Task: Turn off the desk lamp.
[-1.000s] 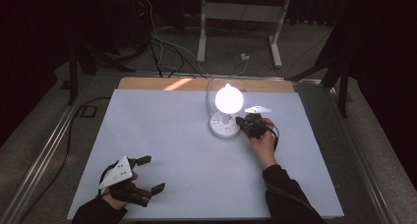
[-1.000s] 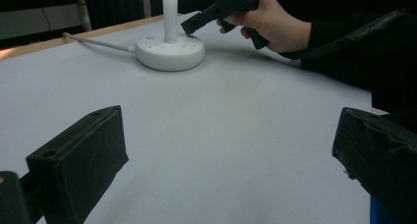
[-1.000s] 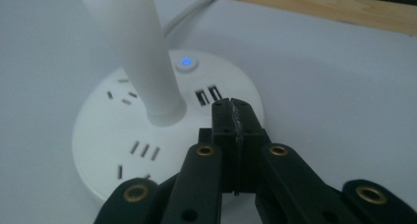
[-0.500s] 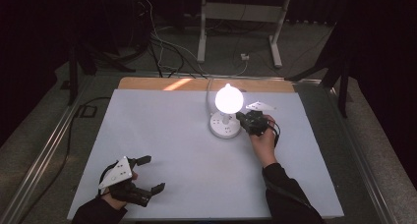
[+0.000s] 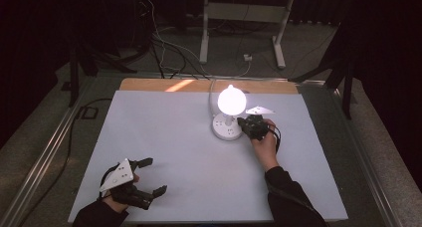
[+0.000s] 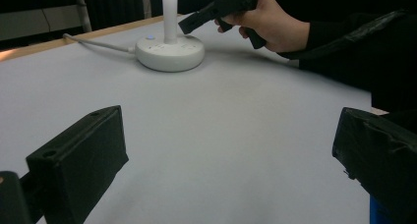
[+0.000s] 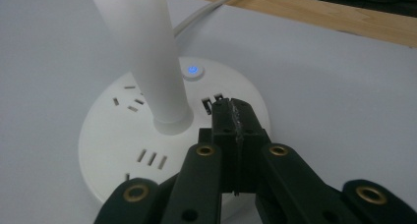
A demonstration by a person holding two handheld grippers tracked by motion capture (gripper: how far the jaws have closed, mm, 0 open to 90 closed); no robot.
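A white lamp stands at the back middle of the table with its bulb [image 5: 231,100] lit. Its round base [image 5: 224,129] carries socket slots and a small button [image 7: 193,70] that glows blue. My right gripper [image 5: 245,124] is shut with nothing in it; in the right gripper view its tips [image 7: 231,112] hover over the base [image 7: 123,135], beside the stem [image 7: 147,52] and just short of the button. Whether they touch the base I cannot tell. My left gripper [image 5: 155,176] rests open near the front left, and its own view [image 6: 231,150] faces the base [image 6: 169,52] and the right gripper [image 6: 216,5].
The lamp's white cable [image 5: 211,90] runs back over the wooden strip [image 5: 199,85] at the table's far edge. A white sheet [image 5: 164,132] covers the table, framed by metal rails [image 5: 54,137]. Stands and cables sit on the dark floor behind.
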